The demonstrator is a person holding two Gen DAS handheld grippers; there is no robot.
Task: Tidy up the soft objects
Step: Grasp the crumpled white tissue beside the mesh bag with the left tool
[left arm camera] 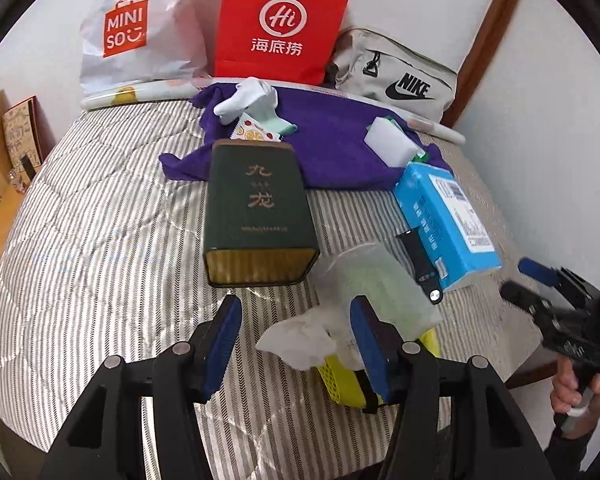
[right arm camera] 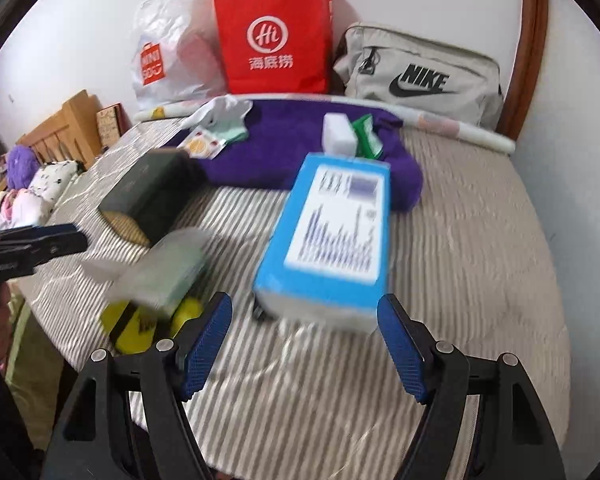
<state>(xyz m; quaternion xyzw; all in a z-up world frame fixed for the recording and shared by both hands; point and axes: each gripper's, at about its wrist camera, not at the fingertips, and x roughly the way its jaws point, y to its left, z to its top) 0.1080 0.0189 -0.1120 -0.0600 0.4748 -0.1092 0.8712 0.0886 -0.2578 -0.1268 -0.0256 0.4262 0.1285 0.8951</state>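
My left gripper [left arm camera: 296, 354] gapes empty over the white tissue [left arm camera: 298, 340] on the bed [left arm camera: 100, 240]; the tissue pack [left arm camera: 374, 292] runs lengthwise away from me. My right gripper [right arm camera: 304, 344] hangs open too.

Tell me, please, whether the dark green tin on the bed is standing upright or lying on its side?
Lying on its side. The dark green tin rests flat on the striped bedspread, its lettered face up and its gold end facing the left gripper.

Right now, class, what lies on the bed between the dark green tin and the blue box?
In the left wrist view, only bare striped bedcover separates the dark green tin from the blue box; the purple towel lies behind.
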